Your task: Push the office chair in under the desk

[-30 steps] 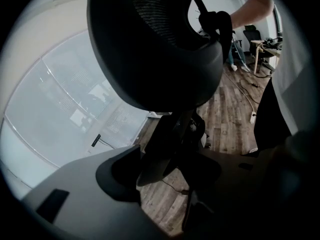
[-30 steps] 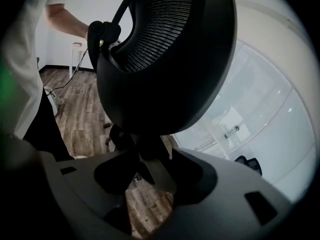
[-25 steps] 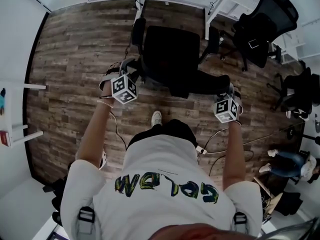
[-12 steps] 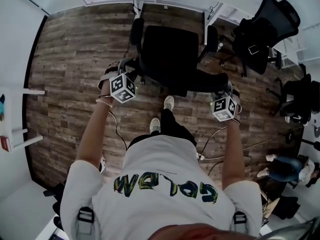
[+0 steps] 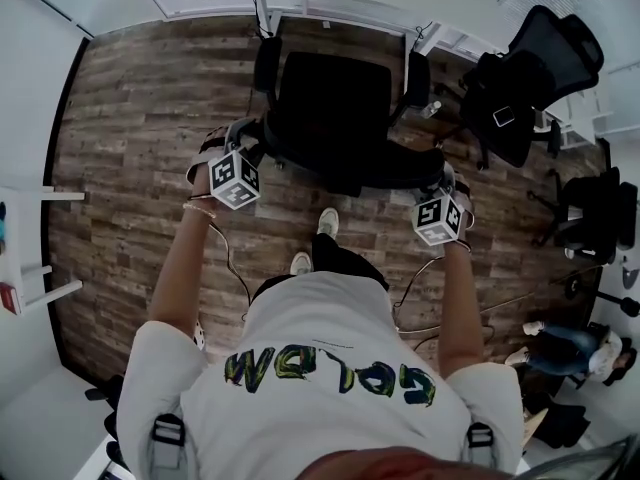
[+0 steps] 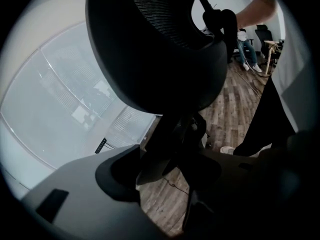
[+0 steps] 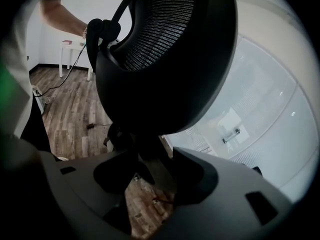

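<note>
The black office chair (image 5: 333,103) stands on the wood floor with its seat facing the white desk (image 5: 340,6) along the far wall, and the seat's front reaches the desk edge. My left gripper (image 5: 250,136) is shut on the left rim of the backrest (image 6: 155,49). My right gripper (image 5: 447,178) is shut on the right rim of the backrest (image 7: 170,59). In both gripper views the dark mesh backrest fills the upper picture. Its rim runs down between the grey jaws of the left gripper (image 6: 175,169) and of the right gripper (image 7: 150,169).
Two more black chairs (image 5: 530,68) (image 5: 600,203) stand at the right. A small white table (image 5: 35,253) is at the left wall. Cables (image 5: 232,263) trail on the floor by my feet. The desk's legs (image 5: 263,20) (image 5: 411,46) flank the chair. A person (image 5: 575,343) sits at the lower right.
The chair and both grippers have moved toward the desk, and the seat now reaches between the desk legs. I have stepped forward behind it.
</note>
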Available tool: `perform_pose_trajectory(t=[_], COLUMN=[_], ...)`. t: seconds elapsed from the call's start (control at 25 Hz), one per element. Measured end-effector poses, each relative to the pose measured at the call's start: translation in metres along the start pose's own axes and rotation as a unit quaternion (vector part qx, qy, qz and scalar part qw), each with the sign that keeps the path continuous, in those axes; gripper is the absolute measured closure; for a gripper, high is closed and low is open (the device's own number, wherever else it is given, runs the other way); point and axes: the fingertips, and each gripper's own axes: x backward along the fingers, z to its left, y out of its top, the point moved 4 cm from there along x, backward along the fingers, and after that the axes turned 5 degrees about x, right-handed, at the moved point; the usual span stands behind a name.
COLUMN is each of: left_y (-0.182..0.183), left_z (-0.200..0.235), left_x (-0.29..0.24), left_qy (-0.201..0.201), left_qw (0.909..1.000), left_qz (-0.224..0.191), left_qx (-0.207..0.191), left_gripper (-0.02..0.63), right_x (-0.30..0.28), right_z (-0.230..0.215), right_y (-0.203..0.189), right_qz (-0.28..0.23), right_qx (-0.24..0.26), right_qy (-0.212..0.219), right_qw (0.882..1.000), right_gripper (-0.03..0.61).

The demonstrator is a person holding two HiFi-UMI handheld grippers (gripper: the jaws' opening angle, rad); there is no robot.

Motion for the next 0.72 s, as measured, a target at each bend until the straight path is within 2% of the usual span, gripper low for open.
perform_pose_trajectory(t=[0.72], left_y=[0.042], left_z=[0.093], left_x=[-0.098], left_qy=[0.020], left_qw=[0.9995], left_qz=[0.021], left_qx=[0.015], left_gripper=[0.368], right_x=[-0.102], right_z=[-0.105], right_y=[0.005], right_qz=[-0.014], right_qx=[0.004], right_qy=[-0.002], right_qw=[1.000], right_gripper=[0.357])
